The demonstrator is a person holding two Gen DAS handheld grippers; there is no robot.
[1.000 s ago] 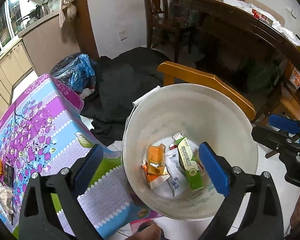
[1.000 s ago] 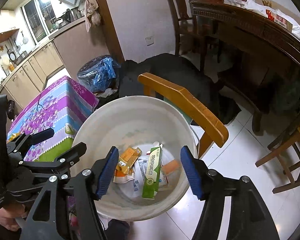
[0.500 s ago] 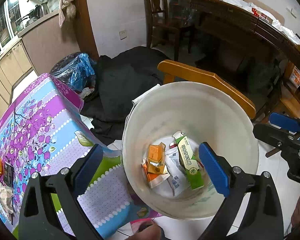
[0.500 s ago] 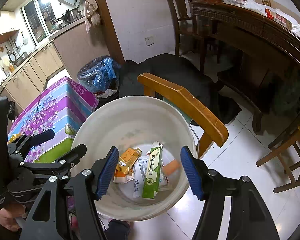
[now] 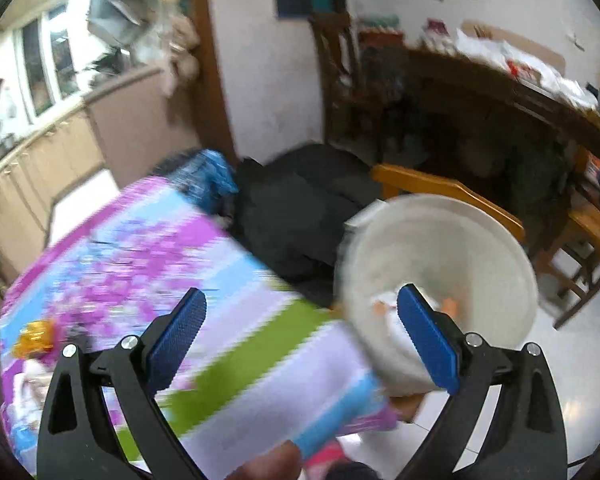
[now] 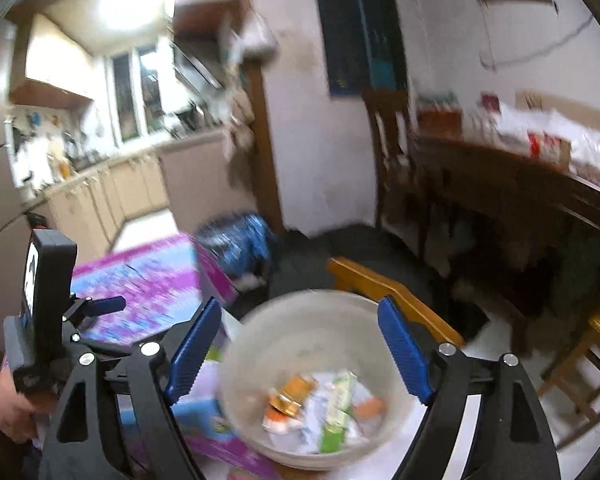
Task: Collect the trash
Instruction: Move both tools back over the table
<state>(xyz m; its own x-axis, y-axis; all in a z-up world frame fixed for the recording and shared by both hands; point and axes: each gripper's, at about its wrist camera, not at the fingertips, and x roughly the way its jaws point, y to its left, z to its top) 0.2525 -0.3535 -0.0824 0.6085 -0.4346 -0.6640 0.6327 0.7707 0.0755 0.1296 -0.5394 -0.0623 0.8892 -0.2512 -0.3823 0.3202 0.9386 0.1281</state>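
Both pairs of tongs, left tongs (image 5: 302,334) and right tongs (image 6: 300,354), hang wide apart and empty above the white bin (image 6: 260,344) holding collected wrappers (image 6: 324,414), while an orange scrap (image 5: 34,337) on the desk (image 5: 140,256) at far left risks being missed or fumbled because both views are blurred.

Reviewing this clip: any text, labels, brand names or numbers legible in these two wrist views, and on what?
None can be read.
Green carton in the white bucket: printing blurred.
Orange packets beside it: blurred.
Boxes on the dark wooden table: too blurred.
Marker on the left gripper: pattern only, no words.
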